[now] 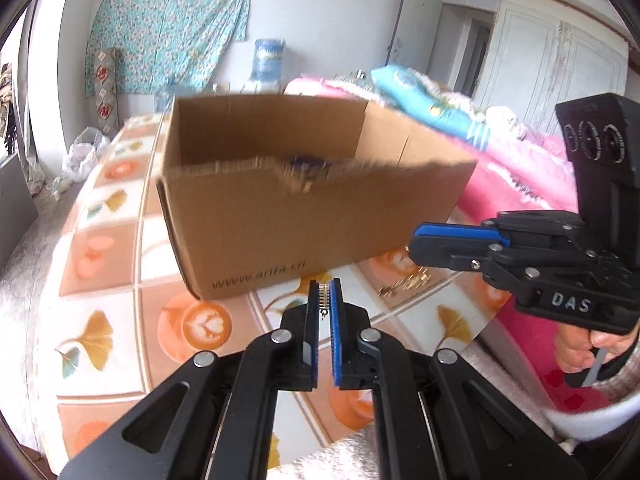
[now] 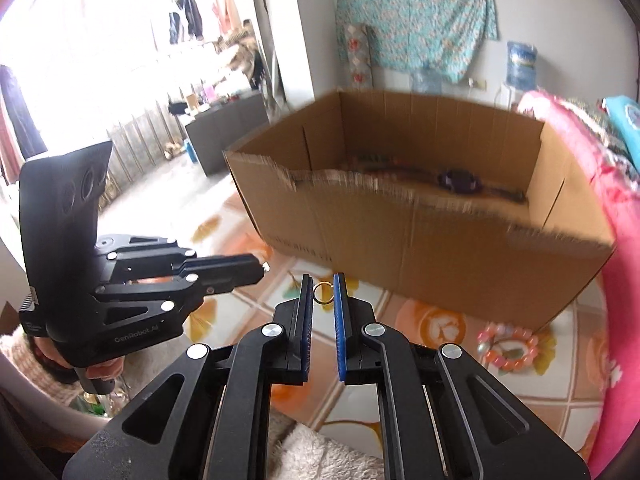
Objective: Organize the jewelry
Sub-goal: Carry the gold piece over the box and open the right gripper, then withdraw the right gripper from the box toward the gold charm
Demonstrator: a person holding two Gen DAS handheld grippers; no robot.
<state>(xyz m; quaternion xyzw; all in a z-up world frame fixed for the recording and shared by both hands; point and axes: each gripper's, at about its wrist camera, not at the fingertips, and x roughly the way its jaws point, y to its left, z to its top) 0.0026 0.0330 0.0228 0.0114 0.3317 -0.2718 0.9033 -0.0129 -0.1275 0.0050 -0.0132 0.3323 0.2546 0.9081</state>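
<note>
The left gripper [image 1: 325,300] pinches a small chain piece [image 1: 323,298], the right gripper [image 2: 323,294] a gold ring [image 2: 322,293], both raised before the cardboard box [image 1: 304,216], likely for dropping inside.

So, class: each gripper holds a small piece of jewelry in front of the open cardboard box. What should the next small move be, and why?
Probably carry both forward over the cardboard box rim before releasing. The left gripper pinches a small chain piece, the right gripper a gold ring, and both are short of the box's near wall. Other jewelry already lies inside.
</note>
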